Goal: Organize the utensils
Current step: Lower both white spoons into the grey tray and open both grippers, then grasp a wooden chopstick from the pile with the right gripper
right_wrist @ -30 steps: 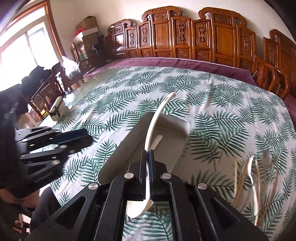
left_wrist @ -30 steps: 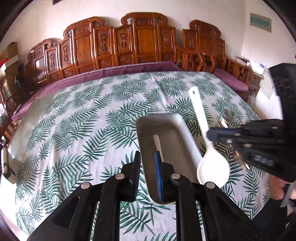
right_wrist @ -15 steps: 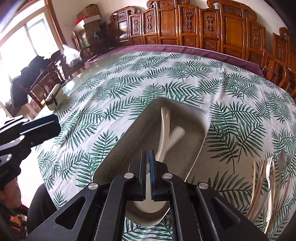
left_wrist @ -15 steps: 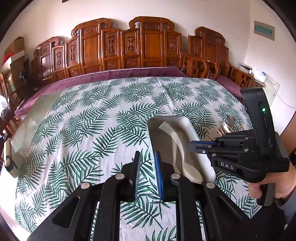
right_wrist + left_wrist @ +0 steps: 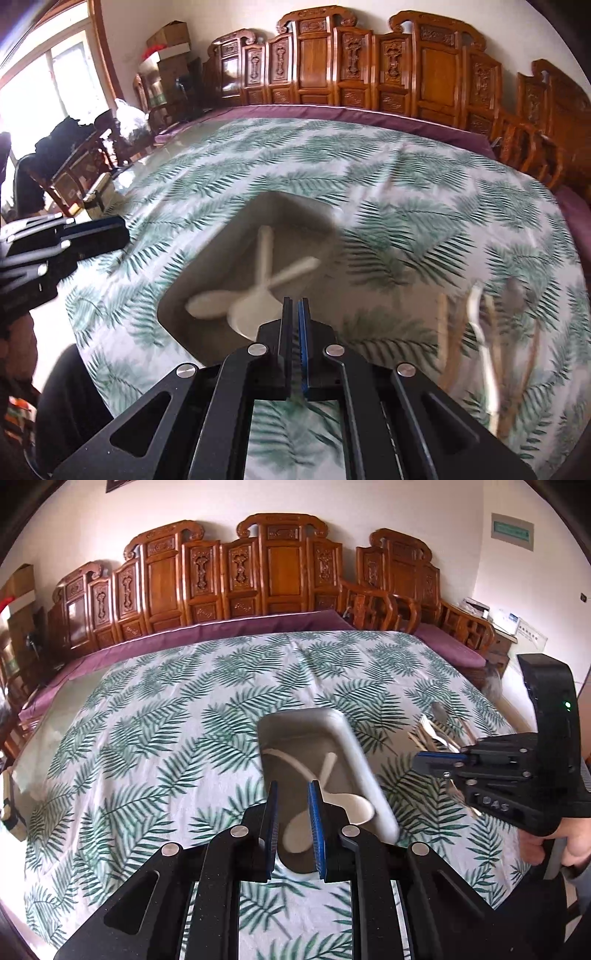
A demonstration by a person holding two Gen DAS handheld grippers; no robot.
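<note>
Released, the white spoon [image 5: 255,306] lay crossed in the tray [image 5: 207,343]; right hand-held gripper [image 5: 294,310], pinched empty, sat nearer the utensils [image 5: 480,321] lengthwise to its right.

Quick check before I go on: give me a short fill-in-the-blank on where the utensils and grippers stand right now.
1. The two white spoons lie inside the grey tray, their handles ____ over each other.
2. The right gripper is shut and holds ____.
3. The remaining utensils lie on the leaf-print tablecloth, ____ the tray.
4. The left gripper has ____ between its fingers.

Missing words: crossed; nothing; outside; nothing
</note>
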